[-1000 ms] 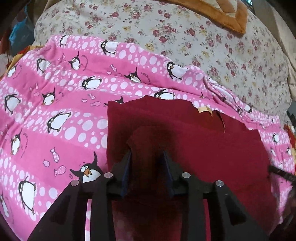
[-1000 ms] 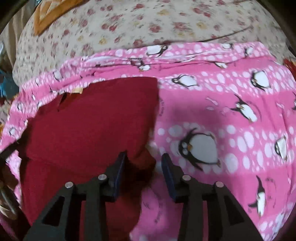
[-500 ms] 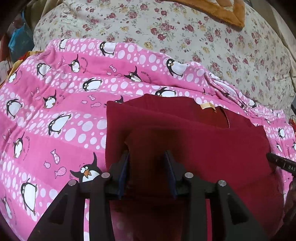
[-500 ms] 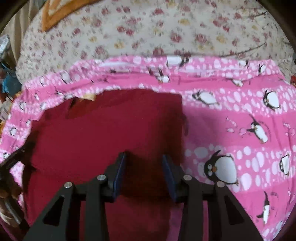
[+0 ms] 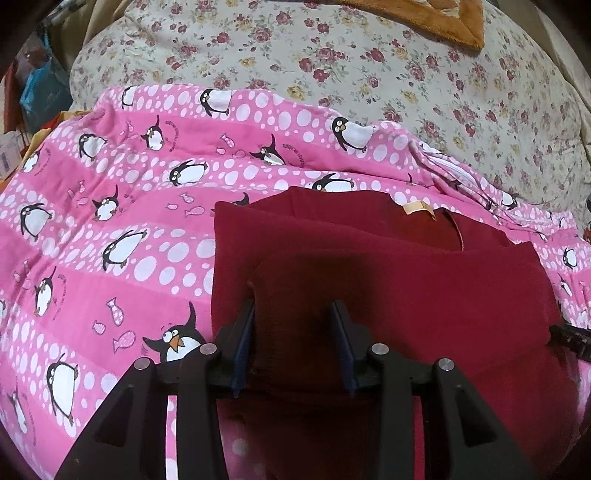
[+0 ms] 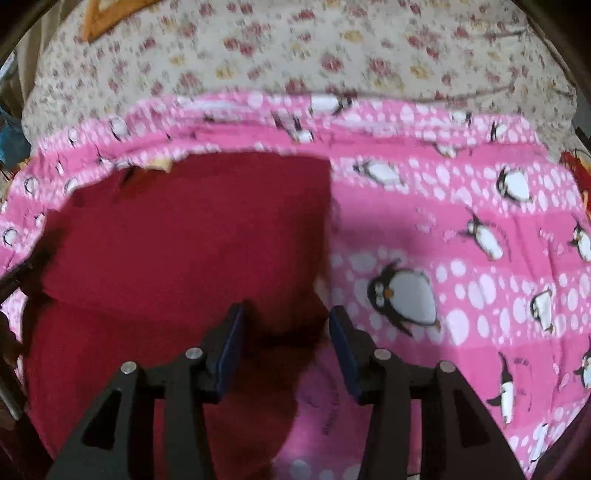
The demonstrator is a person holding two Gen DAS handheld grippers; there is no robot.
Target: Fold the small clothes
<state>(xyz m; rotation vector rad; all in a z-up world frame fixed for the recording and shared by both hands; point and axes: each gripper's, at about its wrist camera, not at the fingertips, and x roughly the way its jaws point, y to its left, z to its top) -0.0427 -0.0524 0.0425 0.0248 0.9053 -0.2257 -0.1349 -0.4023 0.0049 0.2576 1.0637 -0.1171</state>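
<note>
A dark red garment lies on a pink penguin blanket, its tan neck label at the far side. Its near part is folded over towards the neck. My left gripper is at the fold's left corner. Its jaws are opening, and red cloth still fills the gap and touches both pads. In the blurred right wrist view my right gripper hangs over the red garment's right edge. Its jaws are opening too. Cloth lies loosely between them, clear of the right pad.
A cream flowered quilt rises behind the blanket, with an orange cushion on it. Clutter and a blue bag sit at the far left. The right gripper's tip shows at the garment's right side.
Both pairs of jaws have widened. The bunched hump of cloth in the left gripper has spread into a flat folded layer. The right gripper swung over the garment, then back to its right edge.
</note>
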